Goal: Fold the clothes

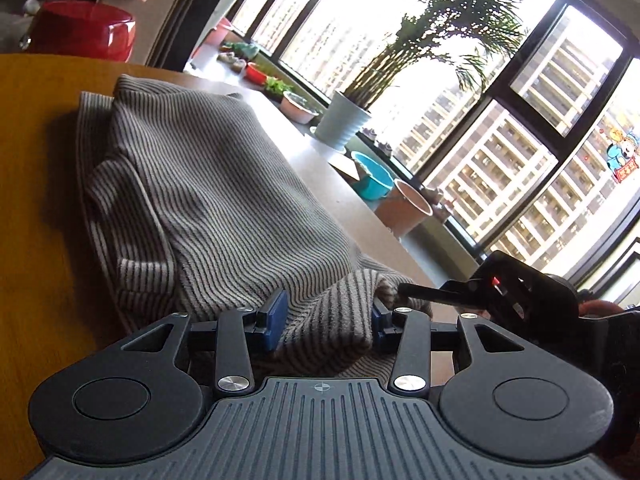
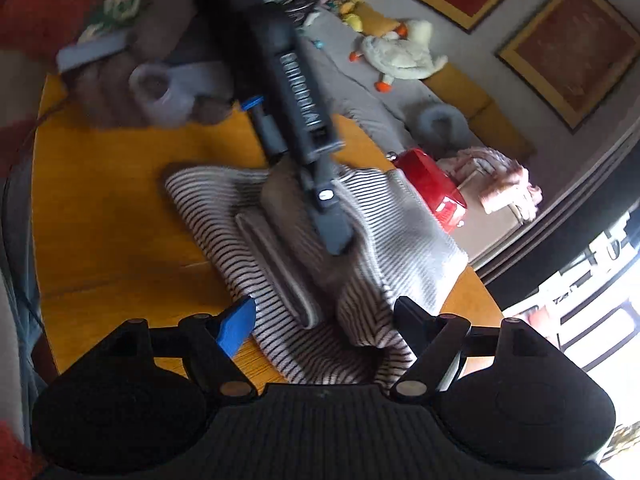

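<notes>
Left wrist view: the left gripper [image 1: 326, 322] is spread, with a raised ridge of the striped knit sweater [image 1: 208, 184] between its blue pads [image 1: 276, 320]. The pads stand against the fabric on both sides but do not look pressed together; whether they bear on it cannot be told. The sweater lies bunched on the orange wooden table [image 1: 36, 184], near the edge facing the window sill. The fabric is a soft ribbed knit with fine dark stripes on grey, and the ribbed hem band shows at the left side. The right gripper [image 1: 460, 294] enters at the right, its black finger at the sweater's near corner.

Right wrist view: the right gripper [image 2: 324, 320] is wide open above the near edge of the sweater [image 2: 400, 240] and pinches nothing. One blue pad [image 2: 236, 328] is visible. The left gripper [image 2: 332, 216], blurred, reaches into the middle of the garment. A folded flat band lies along the sweater's centre.

Judged step: a fold is in progress, with the garment partly doubled. The next move calls for both tools to close on matching edges, then lift and lay the layer flat.
</notes>
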Motion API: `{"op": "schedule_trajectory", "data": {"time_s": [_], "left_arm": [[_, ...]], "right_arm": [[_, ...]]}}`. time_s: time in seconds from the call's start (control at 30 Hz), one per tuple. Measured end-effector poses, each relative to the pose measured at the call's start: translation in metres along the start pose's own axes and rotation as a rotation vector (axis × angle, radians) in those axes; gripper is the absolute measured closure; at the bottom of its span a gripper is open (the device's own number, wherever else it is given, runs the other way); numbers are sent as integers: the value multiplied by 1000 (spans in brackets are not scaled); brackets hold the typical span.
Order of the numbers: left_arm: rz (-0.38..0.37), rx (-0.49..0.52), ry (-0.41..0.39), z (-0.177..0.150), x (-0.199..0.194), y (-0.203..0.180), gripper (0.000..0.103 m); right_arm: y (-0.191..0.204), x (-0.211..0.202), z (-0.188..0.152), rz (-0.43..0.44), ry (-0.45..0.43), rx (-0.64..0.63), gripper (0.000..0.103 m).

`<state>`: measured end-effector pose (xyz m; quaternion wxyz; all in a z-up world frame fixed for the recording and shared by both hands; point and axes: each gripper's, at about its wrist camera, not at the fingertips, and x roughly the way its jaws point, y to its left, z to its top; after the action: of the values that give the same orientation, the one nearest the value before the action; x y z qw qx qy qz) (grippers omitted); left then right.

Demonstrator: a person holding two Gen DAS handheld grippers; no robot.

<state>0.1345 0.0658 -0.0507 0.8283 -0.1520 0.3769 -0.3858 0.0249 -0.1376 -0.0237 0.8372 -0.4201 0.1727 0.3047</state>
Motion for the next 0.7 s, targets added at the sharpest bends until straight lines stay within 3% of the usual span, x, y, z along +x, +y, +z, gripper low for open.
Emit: {"op": "schedule_trajectory", "data": {"time_s": [0.2, 0.3, 0.37, 0.43, 0.47, 0.7], "left_arm": [[28, 12, 9, 1, -1, -8, 54], [98, 91, -6, 0, -8, -26, 42], [157, 148, -26, 0, -15, -37, 32], [204, 205, -49, -3, -22, -48, 25], [212, 218, -56, -4, -26, -51, 23], [268, 285, -67, -16, -48, -61, 10]], "right_arm": [[11, 2, 8, 34, -33, -57, 26], [20, 15, 12, -19, -45, -92, 22], [14, 21, 17, 7, -40, -37, 24], [6, 27, 22, 52, -24, 47, 42], [-1, 30, 23, 83, -10, 105, 46], [-40, 39, 22, 206, 25, 461, 53]]}}
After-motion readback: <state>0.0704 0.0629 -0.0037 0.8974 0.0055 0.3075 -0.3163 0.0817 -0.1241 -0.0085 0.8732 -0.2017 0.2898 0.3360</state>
